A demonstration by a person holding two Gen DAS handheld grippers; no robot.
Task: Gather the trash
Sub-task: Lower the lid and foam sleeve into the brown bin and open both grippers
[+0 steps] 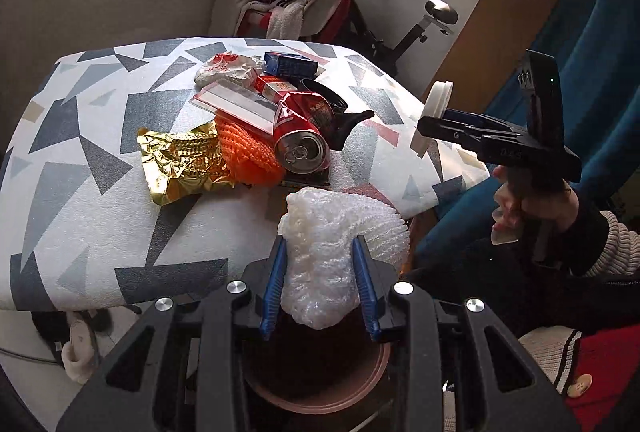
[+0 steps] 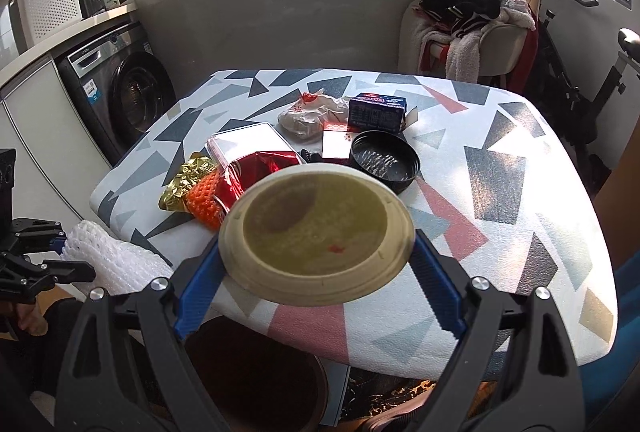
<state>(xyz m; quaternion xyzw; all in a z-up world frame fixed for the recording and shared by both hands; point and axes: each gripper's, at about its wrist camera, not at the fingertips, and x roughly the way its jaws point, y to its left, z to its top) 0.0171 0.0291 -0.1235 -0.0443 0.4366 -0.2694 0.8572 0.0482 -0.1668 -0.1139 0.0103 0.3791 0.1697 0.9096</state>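
Right now we hold trash in both grippers. Left gripper [image 1: 320, 268] is clamped on a crumpled wad of white bubble wrap and foam netting [image 1: 332, 248], blue pads pressing both sides, in the lower centre of the left wrist view. The wad sits off the near edge of the table with the grey, white and red triangle-print cover [image 1: 100, 216], directly over a round dark-brown bin with a pinkish rim [image 1: 316, 392] at the bottom of the frame. Our read: held there for a straight drop. Its long axis runs roughly along the fingers, pointing away towards the pile.

Right gripper [image 2: 320, 256] grips a round cream plastic lid with a greenish-yellow translucent centre [image 2: 316, 232] by opposite rim edges. The disc is tilted, flat face towards the camera, so no long axis to speak of. It hovers over the table's near edge, with the same bin [image 2: 256, 384] at lower left of the right wrist view, so it needs to shift towards the bin before release.

Left on the table, mid-frame: a crushed red drink can [image 1: 300, 132] with its mouth towards us, gold foil wrapper [image 1: 180, 160], orange foam netting [image 1: 244, 152], blue carton [image 1: 290, 63], black round tin lid [image 2: 384, 160].
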